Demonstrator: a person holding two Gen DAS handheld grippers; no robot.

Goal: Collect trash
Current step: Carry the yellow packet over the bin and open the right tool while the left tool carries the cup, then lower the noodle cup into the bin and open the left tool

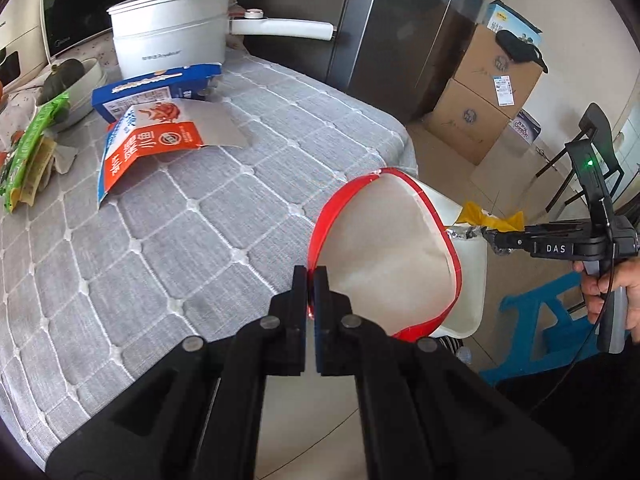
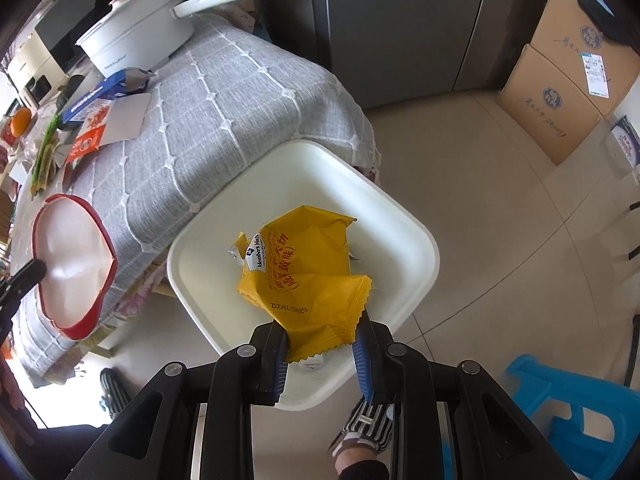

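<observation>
My left gripper (image 1: 311, 280) is shut on the rim of a red paper cup (image 1: 384, 256), squashed, held over the table's near corner; the cup also shows in the right wrist view (image 2: 74, 264). My right gripper (image 2: 320, 336) has its jaws apart, with a yellow snack wrapper (image 2: 304, 276) between the fingers, hanging over the white bin (image 2: 304, 184) beside the table. From the left view the right gripper (image 1: 496, 240) sits above the bin (image 1: 468, 280) with the wrapper (image 1: 492, 216) at its tips.
On the grey tablecloth (image 1: 200, 220) lie an orange-and-blue carton (image 1: 148, 140), a blue box (image 1: 156, 88), green wrappers (image 1: 28, 148) and a white pot (image 1: 172, 28). Cardboard boxes (image 1: 480, 92) and a blue stool (image 2: 576, 412) stand on the floor.
</observation>
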